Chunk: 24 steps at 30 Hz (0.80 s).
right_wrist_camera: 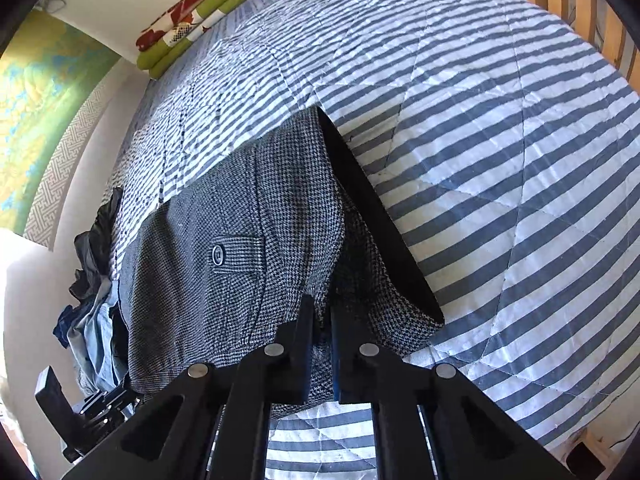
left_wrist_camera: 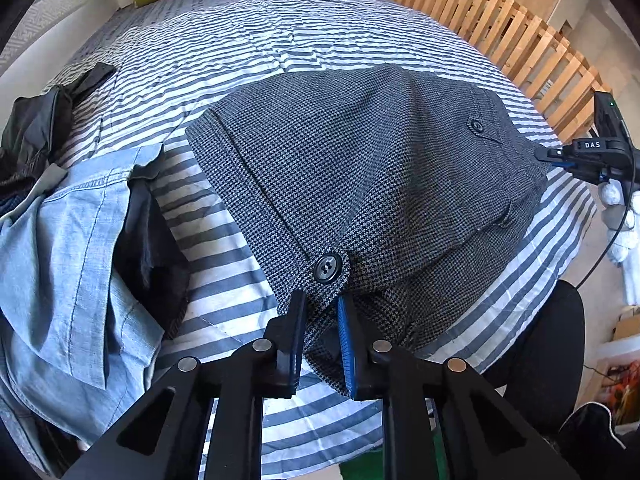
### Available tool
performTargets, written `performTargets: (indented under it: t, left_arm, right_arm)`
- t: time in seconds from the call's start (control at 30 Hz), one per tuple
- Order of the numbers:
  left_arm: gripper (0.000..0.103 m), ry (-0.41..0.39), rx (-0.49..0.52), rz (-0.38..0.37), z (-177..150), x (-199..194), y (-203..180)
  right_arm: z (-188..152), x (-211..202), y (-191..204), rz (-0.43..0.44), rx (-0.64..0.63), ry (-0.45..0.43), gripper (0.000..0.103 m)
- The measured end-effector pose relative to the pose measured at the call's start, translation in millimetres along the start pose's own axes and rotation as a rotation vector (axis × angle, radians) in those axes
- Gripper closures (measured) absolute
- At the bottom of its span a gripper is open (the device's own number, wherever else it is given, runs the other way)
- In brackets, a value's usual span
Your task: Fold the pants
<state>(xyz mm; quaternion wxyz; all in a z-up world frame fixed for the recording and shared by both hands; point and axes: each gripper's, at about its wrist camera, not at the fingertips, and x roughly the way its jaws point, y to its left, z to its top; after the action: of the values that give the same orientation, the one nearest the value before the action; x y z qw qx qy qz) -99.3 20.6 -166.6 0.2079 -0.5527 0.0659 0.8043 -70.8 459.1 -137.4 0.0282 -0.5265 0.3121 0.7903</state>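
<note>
Only the left wrist view shows the pale denim garment (left_wrist_camera: 68, 264) lying beside the grey houndstooth pants (left_wrist_camera: 360, 168) on the striped quilted bed (left_wrist_camera: 248, 48). The left tongs (left_wrist_camera: 322, 308) pinch the waistband below its button (left_wrist_camera: 327, 267); the right tongs (right_wrist_camera: 322, 320), nearly closed, clamp another woven edge.

One houndstooth pants (left_wrist_camera: 372, 184), two grippers (left_wrist_camera: 322, 312) (right_wrist_camera: 322, 320), three buttons (left_wrist_camera: 327, 267)
</note>
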Motion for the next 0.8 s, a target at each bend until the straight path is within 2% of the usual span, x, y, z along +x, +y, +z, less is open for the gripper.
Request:
performTargets:
  t: [0.1,0.13,0.17,0.23,0.37,0.47,0.57,0.6,0.67,0.73,0.77,0.8]
  left_arm:
    - [0.090,-0.033,0.013,0.030,12.0,-9.8,4.1]
    - [0.094,-0.048,0.019,0.049,18.0,-11.7,7.6]
    - [0.103,-0.064,0.025,0.080,22.1,-17.9,7.2]
    - [0.103,-0.102,0.025,0.109,27.8,-35.2,9.6]
    - [0.103,-0.156,0.000,0.031,27.3,-67.3,15.7]
    - [0.102,-0.130,0.047,-0.023,16.8,-65.9,4.2]
    - [0.082,-0.057,0.099,-0.017,8.4,-39.9,-10.9]
    - [0.079,-0.038,0.099,-0.004,7.9,-29.6,-17.4]
    - [0.079,0.000,0.092,-0.023,9.0,-11.8,-26.3]
    - [0.077,0.000,0.150,0.004,11.1,0.0,-45.2]
    - [0.068,0.001,0.197,0.019,11.7,4.8,-57.6]
    - [0.052,0.004,0.260,0.050,11.5,11.3,-71.6]
  right_arm:
    - [6.1,-10.7,15.7,-0.001,-0.038,-0.021,0.097]
    - [9.1,-15.2,21.3,0.007,-0.046,-0.029,0.097]
    - [12.1,-20.0,26.4,0.013,-0.052,-0.037,0.097]
    - [17.6,-32.2,36.0,0.024,-0.063,-0.061,0.097]
    - [25.2,-59.1,48.5,0.051,-0.086,-0.105,0.097]
    - [24.0,-68.8,39.6,0.045,-0.086,-0.105,0.097]
    - [21.1,-58.8,19.5,0.016,-0.050,-0.076,0.097]
    - [19.7,-51.7,12.1,0.019,-0.028,-0.058,0.097]
    - [17.2,-40.2,2.6,0.026,0.000,-0.030,0.097]
    - [15.6,-31.7,0.0,0.012,0.002,-0.017,0.097]
    - [15.7,-29.7,0.4,0.010,0.004,-0.013,0.097]
    - [16.5,-28.6,0.4,0.014,0.009,-0.011,0.097]
